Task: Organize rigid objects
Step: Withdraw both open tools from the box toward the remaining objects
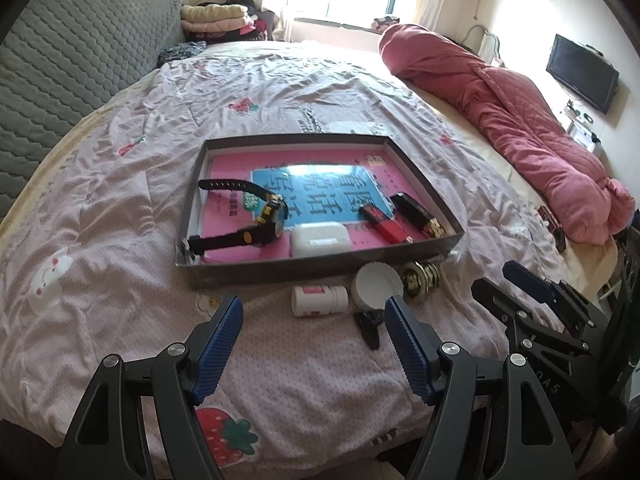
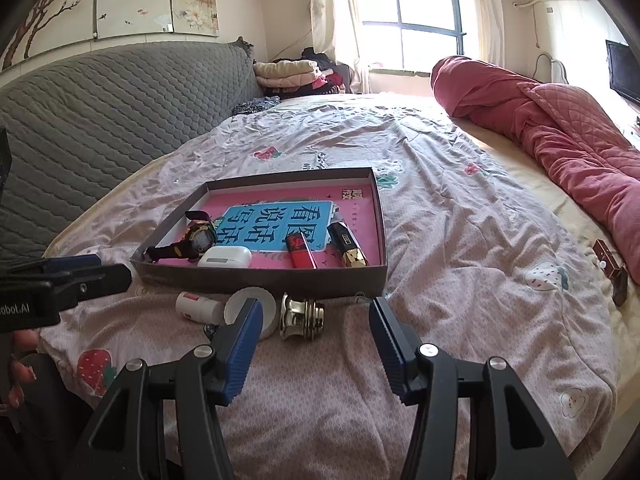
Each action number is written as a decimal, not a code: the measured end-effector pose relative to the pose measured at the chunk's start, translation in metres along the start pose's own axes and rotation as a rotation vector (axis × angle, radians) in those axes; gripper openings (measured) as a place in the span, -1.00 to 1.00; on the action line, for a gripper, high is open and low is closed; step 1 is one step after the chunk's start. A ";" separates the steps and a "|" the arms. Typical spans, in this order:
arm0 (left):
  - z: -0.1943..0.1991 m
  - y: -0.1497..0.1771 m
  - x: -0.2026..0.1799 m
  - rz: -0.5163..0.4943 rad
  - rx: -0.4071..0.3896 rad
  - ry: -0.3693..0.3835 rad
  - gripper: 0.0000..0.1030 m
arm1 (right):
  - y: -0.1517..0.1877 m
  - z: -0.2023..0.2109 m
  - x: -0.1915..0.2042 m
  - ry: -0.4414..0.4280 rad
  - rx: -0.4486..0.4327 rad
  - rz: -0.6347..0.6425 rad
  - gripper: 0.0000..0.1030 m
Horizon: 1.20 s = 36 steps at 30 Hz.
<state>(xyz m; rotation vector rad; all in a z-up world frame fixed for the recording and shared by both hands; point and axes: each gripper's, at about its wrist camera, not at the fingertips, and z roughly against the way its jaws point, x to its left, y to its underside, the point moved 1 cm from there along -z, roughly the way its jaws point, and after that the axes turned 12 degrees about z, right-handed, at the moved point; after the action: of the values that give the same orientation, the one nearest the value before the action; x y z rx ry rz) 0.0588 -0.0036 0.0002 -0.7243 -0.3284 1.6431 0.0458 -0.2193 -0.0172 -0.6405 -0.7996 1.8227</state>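
**Handling Notes: Loose Items Ahead of the Open Grippers**

Lying just beyond the fingertips of both tools, four items remained outside the tray (image 1: 320,276), close against its near wall. The pill bottle (image 1: 319,300) lay on its side ahead of the left gripper (image 1: 314,312); it looked to be light, stiff plastic, smooth and likely to roll, so a grip across the barrel at mid-length was judged safest. The white lid (image 1: 376,286), just beside the left gripper's right fingertip, appeared thin and light; its rim offered the only purchase. The brass fitting (image 2: 301,316), ahead of the right gripper (image 2: 316,316) and nearer its left finger, was polished metal, probably heavy and slippery; the ribbed threaded end would hold better than the flared cap. The black clip (image 1: 370,326) was small and irregular in shape.

Both grippers stood open and held nothing; their blue pads were ribbed.

Inside the cardboard tray, further ahead, lay a watch (image 1: 256,216) with a flexible strap, a glossy earbud case (image 1: 318,240), a red lighter (image 1: 382,222) and a black-and-gold lighter (image 1: 420,216). The quilted bedspread (image 1: 120,216) underneath was soft and wrinkled, giving an unstable base.
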 end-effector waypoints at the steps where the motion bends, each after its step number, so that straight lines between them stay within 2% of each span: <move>1: -0.001 0.003 -0.001 0.000 0.009 0.006 0.45 | 0.001 0.001 0.001 -0.001 0.002 0.000 0.07; 21: 0.001 0.025 -0.009 -0.025 0.065 0.011 0.45 | 0.010 0.011 0.013 -0.001 0.022 0.051 0.07; 36: -0.018 0.038 -0.017 -0.040 0.133 0.018 0.45 | 0.015 0.004 0.011 -0.017 0.051 0.044 0.07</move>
<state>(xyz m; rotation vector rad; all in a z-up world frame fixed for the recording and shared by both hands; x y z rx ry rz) 0.0413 -0.0315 -0.0314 -0.6289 -0.2170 1.6036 0.0303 -0.2141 -0.0272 -0.6147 -0.7526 1.8844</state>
